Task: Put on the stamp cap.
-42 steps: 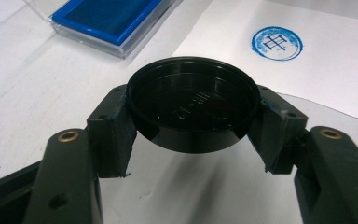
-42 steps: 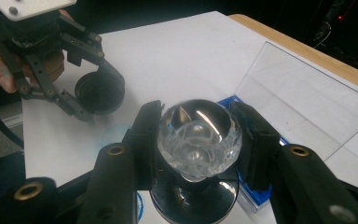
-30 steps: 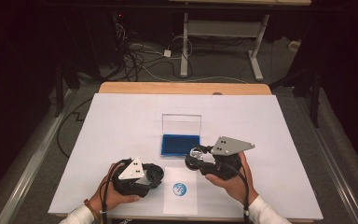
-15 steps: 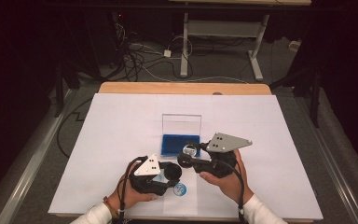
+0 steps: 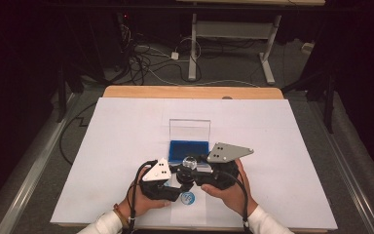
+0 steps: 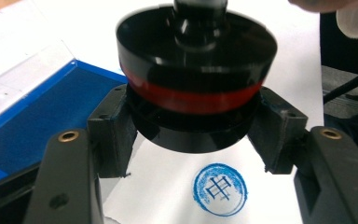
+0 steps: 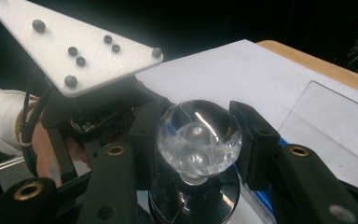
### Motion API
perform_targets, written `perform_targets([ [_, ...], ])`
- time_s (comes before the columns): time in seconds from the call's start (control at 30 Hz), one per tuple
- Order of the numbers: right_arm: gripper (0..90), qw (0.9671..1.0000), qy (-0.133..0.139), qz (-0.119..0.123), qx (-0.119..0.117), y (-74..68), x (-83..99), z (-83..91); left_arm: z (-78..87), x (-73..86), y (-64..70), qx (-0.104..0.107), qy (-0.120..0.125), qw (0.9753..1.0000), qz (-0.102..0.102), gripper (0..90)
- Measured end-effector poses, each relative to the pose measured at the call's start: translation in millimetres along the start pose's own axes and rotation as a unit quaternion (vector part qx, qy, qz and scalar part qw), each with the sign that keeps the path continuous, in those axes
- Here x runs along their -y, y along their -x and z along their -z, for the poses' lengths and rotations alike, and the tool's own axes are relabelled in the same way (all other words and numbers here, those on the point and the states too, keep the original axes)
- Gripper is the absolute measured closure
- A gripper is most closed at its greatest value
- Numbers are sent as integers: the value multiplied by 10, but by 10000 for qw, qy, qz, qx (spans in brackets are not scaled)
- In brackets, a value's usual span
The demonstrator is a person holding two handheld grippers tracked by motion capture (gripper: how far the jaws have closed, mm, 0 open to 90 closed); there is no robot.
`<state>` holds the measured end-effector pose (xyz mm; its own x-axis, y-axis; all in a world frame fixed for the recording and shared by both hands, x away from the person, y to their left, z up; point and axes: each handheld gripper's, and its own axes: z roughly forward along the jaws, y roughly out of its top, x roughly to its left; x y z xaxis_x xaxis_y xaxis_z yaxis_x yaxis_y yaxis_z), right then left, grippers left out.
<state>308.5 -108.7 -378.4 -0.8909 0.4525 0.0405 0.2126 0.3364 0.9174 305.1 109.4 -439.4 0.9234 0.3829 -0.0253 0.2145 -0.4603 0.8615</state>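
Two grippers on one stamp (image 6: 196,79), held upright just above paper (image 6: 168,186), blue round print (image 6: 219,188) directly beneath base. Long axis vertical. Left gripper (image 6: 195,130) half-closed, jaws clamped around black, red-banded base; right gripper (image 7: 198,140) pinching clear ball knob (image 7: 198,139) on top. Blue ink pad (image 5: 188,147) just beyond, lid (image 5: 189,129) raised. Both hands equally near; next likely straight down or across to pad.

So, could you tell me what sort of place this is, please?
Probably a lab or workshop recording bench: a white-covered table under a fixed camera, loose cables on the floor behind, and a stamp with its blue ink pad.
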Motion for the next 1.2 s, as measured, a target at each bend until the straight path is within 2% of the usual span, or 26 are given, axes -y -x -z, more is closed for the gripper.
perform_targets([
  [0.33, 571, 9999, 20, -71, -84, 4, 28, -49, 9, -1, 2, -47, 57, 9999, -77, 366],
  [0.57, 571, 9994, 139, -266, -173, 39, 38, -31, 33, 2, 1, -59, 161, 9998, -87, 366],
  [0.73, 571, 9990, 184, -355, -205, 46, 53, -23, 37, 1, 13, -109, 143, 9998, -117, 365],
  [0.93, 571, 9992, 175, -301, -179, 33, 70, -25, 46, -9, 33, -262, 12, 9994, -240, 366],
  [1.13, 571, 9996, 142, -176, -139, 0, 104, -43, 42, -13, 43, -332, -153, 9988, -340, 366],
  [1.2, 571, 9998, 125, -123, -110, -15, 114, -46, 38, -12, 39, -293, -180, 9988, -336, 366],
])
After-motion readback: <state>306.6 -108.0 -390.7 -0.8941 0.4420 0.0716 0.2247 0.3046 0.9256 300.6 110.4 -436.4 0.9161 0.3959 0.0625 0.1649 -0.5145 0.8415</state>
